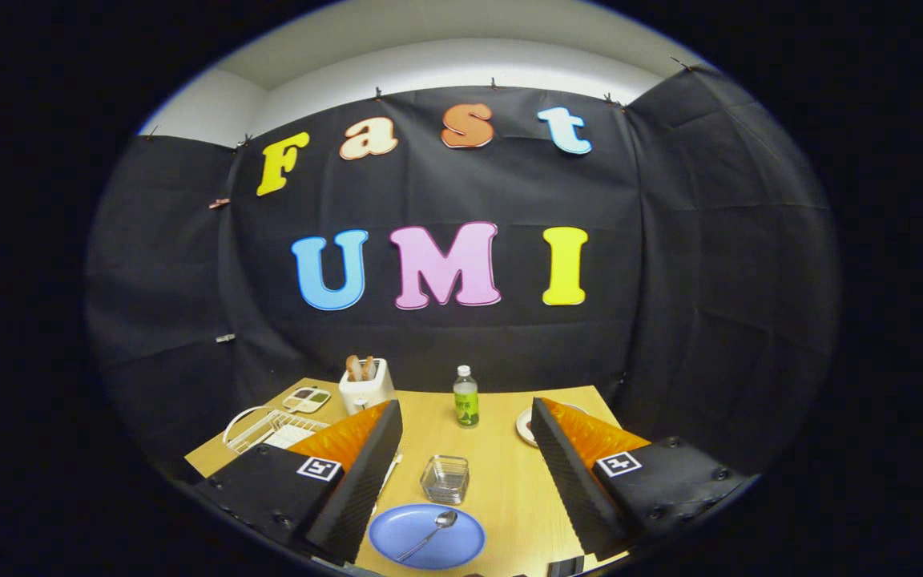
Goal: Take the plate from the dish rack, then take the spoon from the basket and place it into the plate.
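The claw [461,481] is spread wide and holds nothing. Between its fingers on the bench [501,473], the spoon [432,532] lies in the blue plate [427,536], with the small clear basket [445,478] just beyond. The wire dish rack [269,429] sits farther left.

no readable text on any item. bottle [466,397] behind the glass basket [445,478] has a green label, print too small to read. each finger of the gripper [461,465] carries a square black-and-white marker tag [319,468] (a pattern, not letters), flanking the basket, fingers spread apart.
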Motion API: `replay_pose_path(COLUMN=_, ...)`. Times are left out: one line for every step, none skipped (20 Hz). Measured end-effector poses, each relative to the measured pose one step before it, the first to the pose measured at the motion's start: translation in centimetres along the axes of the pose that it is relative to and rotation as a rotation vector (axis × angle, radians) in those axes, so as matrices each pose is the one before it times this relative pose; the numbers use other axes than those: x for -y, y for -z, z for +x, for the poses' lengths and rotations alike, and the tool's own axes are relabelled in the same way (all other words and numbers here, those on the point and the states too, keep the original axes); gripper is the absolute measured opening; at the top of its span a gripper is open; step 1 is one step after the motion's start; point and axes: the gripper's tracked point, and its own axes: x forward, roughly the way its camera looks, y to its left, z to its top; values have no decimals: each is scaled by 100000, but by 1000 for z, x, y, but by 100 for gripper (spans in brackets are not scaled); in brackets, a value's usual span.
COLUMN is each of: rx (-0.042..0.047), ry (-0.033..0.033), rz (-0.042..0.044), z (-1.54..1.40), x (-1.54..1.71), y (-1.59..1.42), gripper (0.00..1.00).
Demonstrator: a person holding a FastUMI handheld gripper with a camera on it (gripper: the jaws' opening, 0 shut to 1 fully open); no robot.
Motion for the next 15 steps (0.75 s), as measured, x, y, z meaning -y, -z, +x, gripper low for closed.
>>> replay_pose_path(rx=-656, ry=124, rz=2154, z=-120, x=629, y=584, gripper=99)
replay_pose_path(rx=-1190, ry=-171, rz=2131, z=227, x=528, y=683, gripper=99)
replay_pose_path(rx=-1082, ry=-349, rz=833, z=298, x=535, y=634, gripper=99)
replay_pose_path(rx=-1792, ry=-34, rz=-18, z=600, x=614, y=690, gripper=99)
replay_pose_path(rx=-1459, ry=-391, rz=-294, z=488, x=292, y=500, gripper=99)
replay_pose_path(rx=-1011, ry=-684, rz=-113, z=429, x=117, y=246, gripper=99)
replay_pose_path(rx=-641, ry=-868, rz=587, z=375, x=-102, y=37, gripper=99)
replay_pose_path(rx=-63, ry=-1454, rz=647, z=261, x=-333, y=2, gripper=99)
replay_pose_path(rx=-93, ry=-1036, rz=233, z=100, x=-294, y=-92, gripper=99)
replay_pose_path(rx=-111, ry=-734, rz=-311, z=251, x=11, y=20, gripper=99)
replay_pose_path(rx=9, ry=-688, rz=-464, z=142, x=-75, y=12, gripper=99)
replay_pose_path(rx=-143, ry=-650, rz=-371, z=111, x=-141, y=33, gripper=99)
replay_pose_path(rx=-263, ry=-553, rz=-162, z=136, x=-90, y=14, gripper=99)
replay_pose_path(rx=-395, ry=-718, rz=-55, z=63, x=-203, y=171, gripper=99)
replay_pose_path(rx=-112, ry=-488, rz=-138, z=102, x=-156, y=22, gripper=99)
